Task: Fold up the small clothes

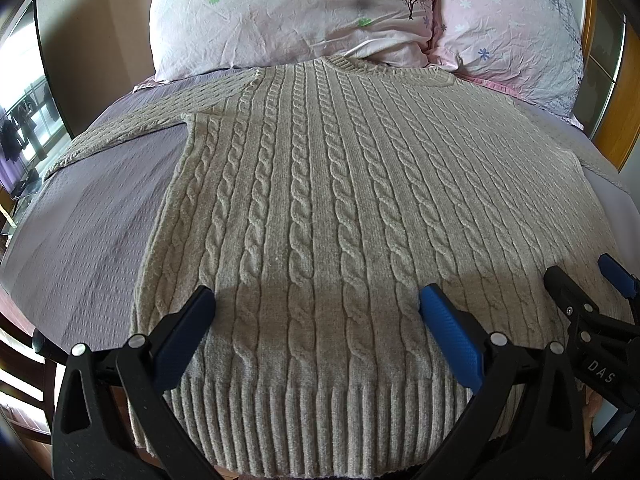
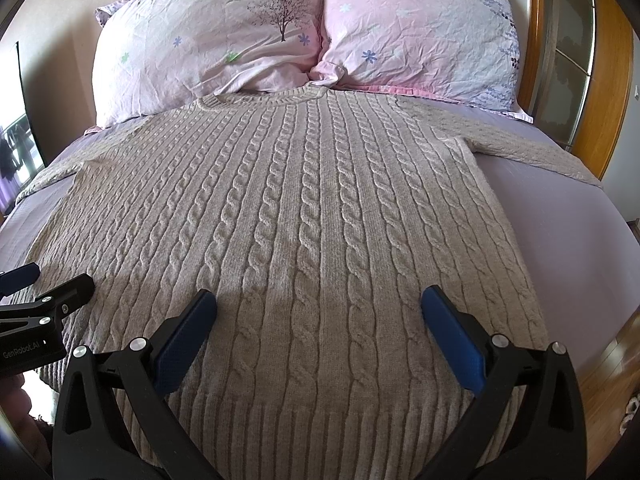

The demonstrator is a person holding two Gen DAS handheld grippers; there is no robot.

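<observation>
Currently: cable-knit sweater (image 1: 320, 200) lies flat on bed (image 1: 88, 216), collar at 12 o'clock toward pillows (image 2: 208, 40), unfolded. Left gripper (image 1: 316, 312) and right gripper (image 2: 318, 312) hover over hem, fingers wide apart, holding nothing. Judged step: pre-fold; next move calls for pinching an edge or sleeve.

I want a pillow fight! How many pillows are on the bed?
2. The left pillow, printed with a tree, and the right pillow lean side by side at the head of the bed, behind the sweater.

— What colour is the cable-knit wool sweater (image 1: 320, 200)?
— Beige-grey, on a plain lavender bedsheet (image 1: 80, 232).
— And the two crumpled cotton pillows (image 2: 208, 40)?
— Pale pink, with small flowers and a dark tree.
</observation>
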